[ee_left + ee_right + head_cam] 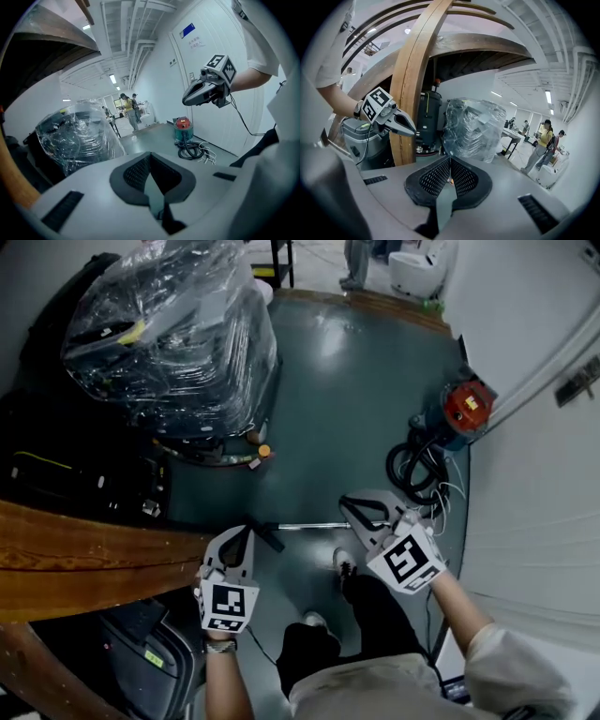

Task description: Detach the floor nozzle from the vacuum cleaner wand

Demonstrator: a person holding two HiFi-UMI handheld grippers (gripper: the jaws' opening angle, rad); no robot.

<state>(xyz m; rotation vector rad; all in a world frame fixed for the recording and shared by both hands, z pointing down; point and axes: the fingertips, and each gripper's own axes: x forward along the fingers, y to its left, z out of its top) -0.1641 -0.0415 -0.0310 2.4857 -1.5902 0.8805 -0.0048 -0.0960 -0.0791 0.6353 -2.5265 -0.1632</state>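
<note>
On the dark floor lies the thin metal wand (311, 525), with a black floor nozzle (266, 534) at its left end. A red canister vacuum (466, 408) (183, 126) stands by the wall beside its coiled black hose (418, 471) (190, 152). My left gripper (247, 532) (150, 155) (413, 131) hovers over the nozzle end, shut and empty. My right gripper (352, 508) (450, 162) (184, 100) hangs over the wand's other end, also shut, with nothing between its jaws. Whether either one touches the wand cannot be told.
A plastic-wrapped load (178, 329) (473, 126) stands on a pallet at the back left. A curved wooden beam (84, 554) (410, 93) crosses at the left, with black cases (75, 479) behind it. A white wall (534, 484) is on the right. People stand far off (129, 110).
</note>
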